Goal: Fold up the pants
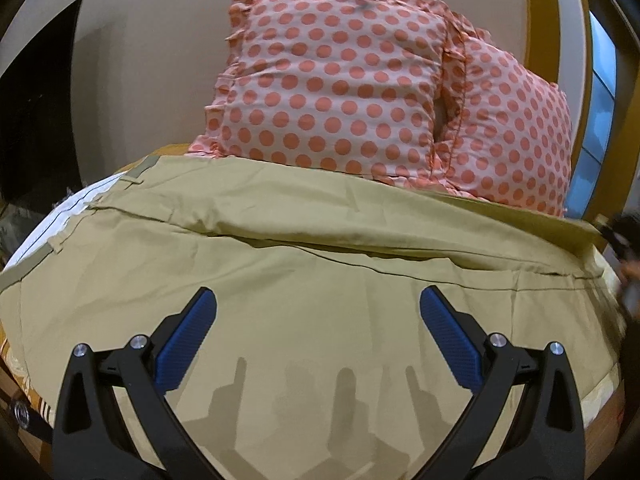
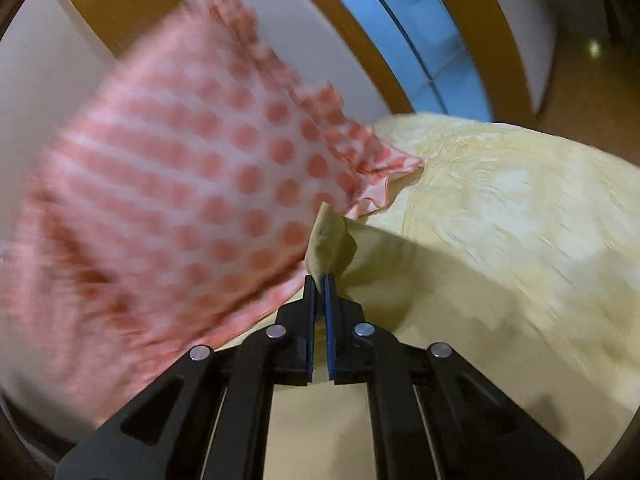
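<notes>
Left claw [image 1: 318, 300] gapes wide over the spread pants [image 1: 320, 280]; only the right view shows the right claw [image 2: 319, 280] pinching a pants corner.

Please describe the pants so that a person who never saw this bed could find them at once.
Start from the two polka-dot pillows against the wall at the back of the bed. Just in front of them, the pants lie spread wide across the mattress. They are plain khaki with belt loops and a white waistband lining at the left, unlike the dotted pillows and the pale yellow bedsheet.

left gripper [image 1: 318, 304] fingers spread, right gripper [image 2: 319, 280] clamped
</notes>
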`<state>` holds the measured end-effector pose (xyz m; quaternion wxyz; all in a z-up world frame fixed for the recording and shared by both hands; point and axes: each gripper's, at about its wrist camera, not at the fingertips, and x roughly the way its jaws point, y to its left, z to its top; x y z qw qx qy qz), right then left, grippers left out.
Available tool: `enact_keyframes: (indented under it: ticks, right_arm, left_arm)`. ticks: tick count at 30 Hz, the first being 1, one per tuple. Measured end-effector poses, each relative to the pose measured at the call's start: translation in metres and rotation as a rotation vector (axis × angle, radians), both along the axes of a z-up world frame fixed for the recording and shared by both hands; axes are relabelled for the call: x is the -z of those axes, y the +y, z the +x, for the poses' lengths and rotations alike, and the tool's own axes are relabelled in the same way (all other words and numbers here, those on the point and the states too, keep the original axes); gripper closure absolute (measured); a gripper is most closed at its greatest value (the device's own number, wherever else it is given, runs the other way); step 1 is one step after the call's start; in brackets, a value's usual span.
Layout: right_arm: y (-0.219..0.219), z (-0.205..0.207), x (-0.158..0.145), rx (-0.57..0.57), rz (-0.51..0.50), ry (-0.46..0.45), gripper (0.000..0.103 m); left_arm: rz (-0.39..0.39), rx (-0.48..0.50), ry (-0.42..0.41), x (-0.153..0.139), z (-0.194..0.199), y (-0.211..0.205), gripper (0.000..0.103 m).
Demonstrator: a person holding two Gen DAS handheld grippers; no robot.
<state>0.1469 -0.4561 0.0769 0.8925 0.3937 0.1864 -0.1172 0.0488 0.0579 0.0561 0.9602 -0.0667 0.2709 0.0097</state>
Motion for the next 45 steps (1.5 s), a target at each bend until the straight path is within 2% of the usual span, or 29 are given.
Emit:
enact_keyframes:
  ticks: [2, 4, 8, 9, 10, 11, 12, 13, 15, 17, 18, 19, 20, 22, 25, 27, 30, 34, 37, 38, 39, 40, 41, 43, 45]
  right_arm:
    - [0.011, -0.059, 0.009, -0.018, 0.037, -0.034, 0.098]
    - [0.014, -0.081, 0.031, -0.033, 0.076, 0.004, 0.098]
    - [0.010, -0.078, 0.061, -0.073, 0.189, 0.089, 0.097]
    - [0.012, -0.079, 0.063, -0.075, 0.215, 0.098, 0.093]
    - [0.012, -0.079, 0.065, -0.087, 0.259, 0.103, 0.081]
    - [0.014, -0.078, 0.065, -0.097, 0.276, 0.101, 0.072]
    - [0.015, -0.076, 0.066, -0.102, 0.277, 0.099, 0.059]
    - [0.019, -0.075, 0.063, -0.107, 0.260, 0.094, 0.053]
    - [0.024, -0.072, 0.060, -0.101, 0.236, 0.102, 0.051]
    - [0.025, -0.068, 0.061, -0.092, 0.210, 0.100, 0.053]
    - [0.024, -0.065, 0.061, -0.097, 0.196, 0.098, 0.069]
    - [0.022, -0.057, 0.064, -0.115, 0.177, 0.089, 0.101]
    - [0.019, -0.059, 0.066, -0.116, 0.182, 0.076, 0.101]
    - [0.009, -0.078, 0.062, -0.123, 0.210, -0.039, 0.101]
    - [0.001, -0.108, 0.050, -0.097, 0.176, -0.131, 0.101]
    - [-0.003, -0.118, 0.048, -0.088, 0.175, -0.150, 0.101]
    - [-0.008, -0.126, 0.045, -0.094, 0.177, -0.177, 0.101]
    - [-0.009, -0.126, 0.042, -0.102, 0.166, -0.188, 0.101]
    - [-0.008, -0.125, 0.043, -0.106, 0.165, -0.192, 0.101]
    - [-0.008, -0.124, 0.042, -0.107, 0.162, -0.190, 0.101]
    - [-0.008, -0.123, 0.041, -0.107, 0.158, -0.189, 0.101]
    - [-0.008, -0.122, 0.041, -0.108, 0.156, -0.192, 0.101]
    - [-0.009, -0.122, 0.039, -0.114, 0.152, -0.191, 0.101]
    - [-0.010, -0.123, 0.037, -0.120, 0.147, -0.192, 0.101]
    - [-0.011, -0.128, 0.033, -0.107, 0.125, -0.194, 0.101]
  left_arm:
    - [-0.015, -0.004, -0.003, -0.001, 0.000, 0.003, 0.002]
    - [-0.027, -0.005, -0.015, -0.004, 0.001, 0.005, 0.002]
    - [-0.049, 0.022, -0.042, -0.012, 0.007, 0.007, 0.002]
    - [-0.056, 0.033, -0.039, -0.015, 0.008, 0.009, 0.002]
    - [-0.067, 0.043, -0.039, -0.017, 0.008, 0.011, 0.002]
    - [-0.079, 0.047, -0.044, -0.020, 0.007, 0.014, 0.002]
    - [-0.091, 0.046, -0.053, -0.022, 0.006, 0.017, 0.002]
    - [-0.102, 0.045, -0.058, -0.024, 0.007, 0.020, 0.002]
    - [-0.135, 0.044, -0.064, -0.028, 0.009, 0.028, 0.002]
    - [-0.188, 0.044, -0.059, -0.031, 0.016, 0.038, 0.002]
    - [-0.225, 0.052, -0.055, -0.032, 0.022, 0.044, 0.002]
    - [-0.250, 0.055, -0.049, -0.033, 0.027, 0.049, 0.002]
    - [-0.275, 0.058, -0.041, -0.034, 0.033, 0.054, 0.002]
    - [-0.330, 0.057, -0.017, -0.037, 0.049, 0.065, 0.002]
    - [-0.395, 0.022, 0.024, -0.038, 0.074, 0.081, 0.002]
    - [-0.416, -0.003, 0.063, -0.036, 0.094, 0.089, 0.003]
    - [-0.431, -0.049, 0.180, -0.023, 0.138, 0.095, 0.004]
    - [-0.443, -0.141, 0.296, -0.002, 0.184, 0.102, 0.011]
    - [-0.395, -0.198, 0.325, 0.007, 0.214, 0.104, 0.018]
    - [-0.383, -0.209, 0.329, 0.008, 0.221, 0.105, 0.032]
    - [-0.379, -0.215, 0.339, 0.011, 0.230, 0.108, 0.066]
    - [-0.402, -0.190, 0.361, 0.016, 0.238, 0.114, 0.087]
    - [-0.438, -0.165, 0.377, 0.020, 0.241, 0.120, 0.099]
    - [-0.478, -0.154, 0.331, 0.014, 0.224, 0.128, 0.099]
    - [-0.422, -0.120, 0.279, -0.002, 0.200, 0.126, 0.099]
